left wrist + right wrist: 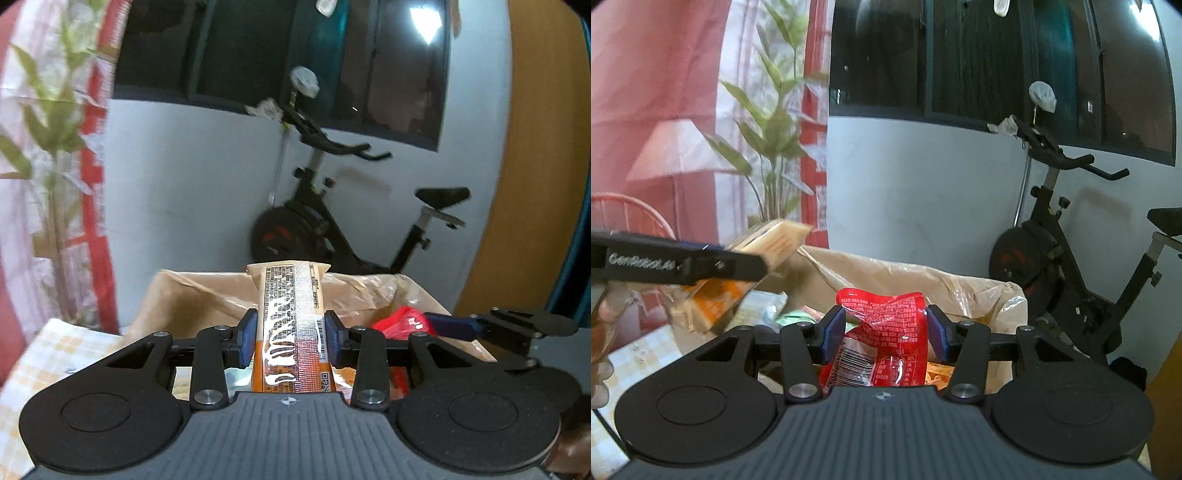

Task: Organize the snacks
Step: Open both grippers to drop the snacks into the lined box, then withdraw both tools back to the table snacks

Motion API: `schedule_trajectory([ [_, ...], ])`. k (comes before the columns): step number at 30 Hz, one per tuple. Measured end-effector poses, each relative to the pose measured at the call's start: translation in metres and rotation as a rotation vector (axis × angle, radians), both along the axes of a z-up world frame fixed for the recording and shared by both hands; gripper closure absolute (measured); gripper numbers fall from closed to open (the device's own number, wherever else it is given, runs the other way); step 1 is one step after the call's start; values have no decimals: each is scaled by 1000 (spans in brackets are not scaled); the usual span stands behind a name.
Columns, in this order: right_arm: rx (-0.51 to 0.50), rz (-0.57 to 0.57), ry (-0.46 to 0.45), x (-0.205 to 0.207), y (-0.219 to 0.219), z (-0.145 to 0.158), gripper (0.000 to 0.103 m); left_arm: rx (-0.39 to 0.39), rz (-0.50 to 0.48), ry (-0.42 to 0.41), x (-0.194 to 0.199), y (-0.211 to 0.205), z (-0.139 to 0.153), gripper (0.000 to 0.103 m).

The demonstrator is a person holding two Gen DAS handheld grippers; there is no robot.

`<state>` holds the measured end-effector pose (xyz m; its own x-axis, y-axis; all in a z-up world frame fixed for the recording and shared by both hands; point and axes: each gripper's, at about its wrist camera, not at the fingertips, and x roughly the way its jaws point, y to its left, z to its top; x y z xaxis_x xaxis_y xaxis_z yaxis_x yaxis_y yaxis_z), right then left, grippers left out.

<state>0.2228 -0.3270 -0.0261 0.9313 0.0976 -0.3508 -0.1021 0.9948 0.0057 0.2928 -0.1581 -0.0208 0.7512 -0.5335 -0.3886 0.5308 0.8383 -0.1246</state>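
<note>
My left gripper [290, 338] is shut on a tall orange and beige snack packet [290, 314], held upright above a cardboard box lined with clear plastic [192, 295]. My right gripper [884, 334] is shut on a crumpled red snack packet [886, 332] over the same box [979, 291]. The right gripper with the red packet [400, 321] shows at the right in the left wrist view. The left gripper [683, 264] with the orange packet [775, 240] shows at the left in the right wrist view. More snack packets lie inside the box.
A table with a yellow checked cloth [62, 354] lies left of the box. An exercise bike [332, 229] stands behind it against a white wall. A green plant [772, 129] and red curtain stand at the left. A wooden panel [535, 166] is on the right.
</note>
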Motion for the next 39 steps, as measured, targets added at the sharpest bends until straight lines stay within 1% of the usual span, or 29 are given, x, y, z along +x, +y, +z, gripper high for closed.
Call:
schedule_trajectory([
  [1,-10,-6,9,4,1,-2,52,1,-15,4,3,-3,-2,58],
  [2,-14,-16,18,6,2,-5,52,4,-20,0,4,-6,-3,47],
  [4,-3,-35,39,10,1,-10,51,7,1,-19,4,-7,-4,33],
  [5,13,-40,49,11,-1,-12,50,5,14,-31,3,-6,-4,32],
  [7,36,-44,57,8,-4,-14,46,3,14,-39,-1,0,-3,32],
  [11,41,-46,50,-6,-8,-16,46,9,35,-46,-10,17,1,32],
  [16,84,-55,21,-27,-10,-13,46,27,72,-56,-25,45,5,32],
  [21,99,-57,-12,-48,-2,-10,46,39,105,-69,-43,76,5,32],
  [25,102,-55,-49,-66,6,-11,46,63,122,-67,-56,97,2,32],
  [27,94,-51,-64,-74,13,-12,46,76,130,-64,-62,106,-2,32],
  [31,111,-40,-87,-89,26,-18,46,91,145,-43,-74,124,-15,32],
  [36,121,-25,-99,-104,38,-30,46,115,165,12,-80,139,-39,32],
  [39,142,-27,-88,-112,43,-40,46,121,171,46,-80,146,-53,33],
])
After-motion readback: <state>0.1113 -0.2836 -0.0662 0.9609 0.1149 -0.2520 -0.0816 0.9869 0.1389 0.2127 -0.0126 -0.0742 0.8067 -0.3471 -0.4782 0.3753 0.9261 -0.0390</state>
